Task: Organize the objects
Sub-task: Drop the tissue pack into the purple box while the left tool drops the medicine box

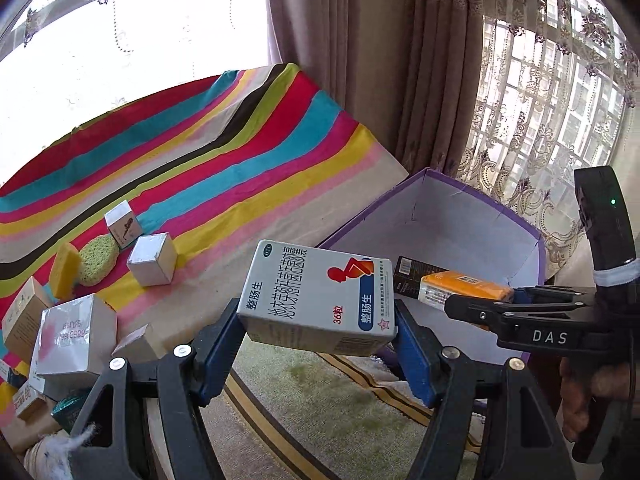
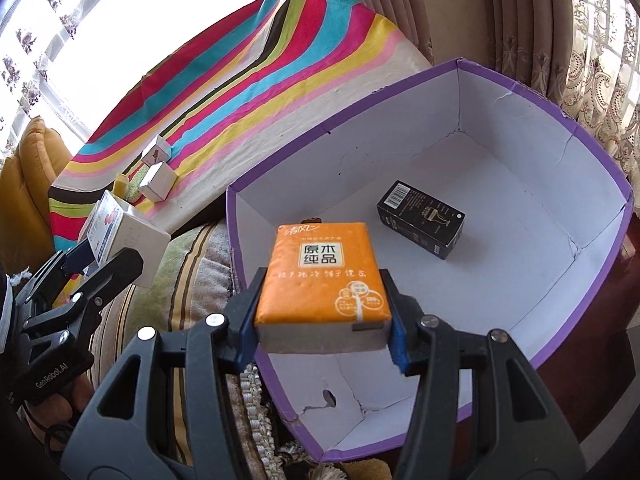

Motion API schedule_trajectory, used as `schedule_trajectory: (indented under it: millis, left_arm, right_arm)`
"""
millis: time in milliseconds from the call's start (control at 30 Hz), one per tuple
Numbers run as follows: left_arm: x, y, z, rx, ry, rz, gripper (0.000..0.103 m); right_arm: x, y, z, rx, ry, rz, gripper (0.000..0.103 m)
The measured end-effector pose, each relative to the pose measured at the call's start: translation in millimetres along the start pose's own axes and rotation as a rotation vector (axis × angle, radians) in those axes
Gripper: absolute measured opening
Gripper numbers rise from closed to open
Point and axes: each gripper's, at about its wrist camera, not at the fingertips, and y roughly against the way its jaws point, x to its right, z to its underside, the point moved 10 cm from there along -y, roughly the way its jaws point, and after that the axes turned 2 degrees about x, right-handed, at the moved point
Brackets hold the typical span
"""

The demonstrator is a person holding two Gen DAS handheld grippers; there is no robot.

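My left gripper (image 1: 318,336) is shut on a white medicine box (image 1: 320,296) with a red figure printed on it, held in the air beside the purple-rimmed white box (image 1: 536,256). In the right wrist view the same medicine box (image 2: 120,236) shows at the left in the left gripper (image 2: 100,256). My right gripper (image 2: 324,320) is shut on an orange tissue pack (image 2: 324,276), held over the near left part of the purple-rimmed box (image 2: 592,148). A black carton (image 2: 422,218) lies on that box's floor. In the left wrist view the tissue pack (image 1: 460,288) and black carton (image 1: 412,276) show too.
On the striped cloth (image 1: 240,152) lie two small white cubes (image 1: 152,260), a green sponge (image 1: 98,260) and a yellow sponge (image 1: 62,270). Several cartons (image 1: 72,336) crowd the lower left. A patterned carpet (image 1: 320,400) lies below; curtains (image 1: 400,60) hang behind.
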Motion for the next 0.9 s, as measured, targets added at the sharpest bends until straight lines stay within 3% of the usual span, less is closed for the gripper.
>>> schedule_trajectory:
  millis: [233, 433, 633, 900]
  left_arm:
    - [33, -14, -8, -0.028, -0.062, 0.056, 0.072]
    - [50, -22, -8, -0.055, -0.084, 0.099, 0.082]
    - [35, -20, -6, -0.06, 0.004, 0.099, 0.084]
    - [13, -13, 2, -0.061, 0.072, 0.081, 0.085]
  right_arm:
    - [33, 8, -3, 0.01, -0.052, 0.037, 0.057]
    - [50, 16, -9, 0.038, -0.089, 0.057, 0.057]
    - [51, 21, -14, 0.078, -0.077, 0.072, 0.074]
    - [42, 17, -13, 0.06, -0.068, 0.06, 0.079]
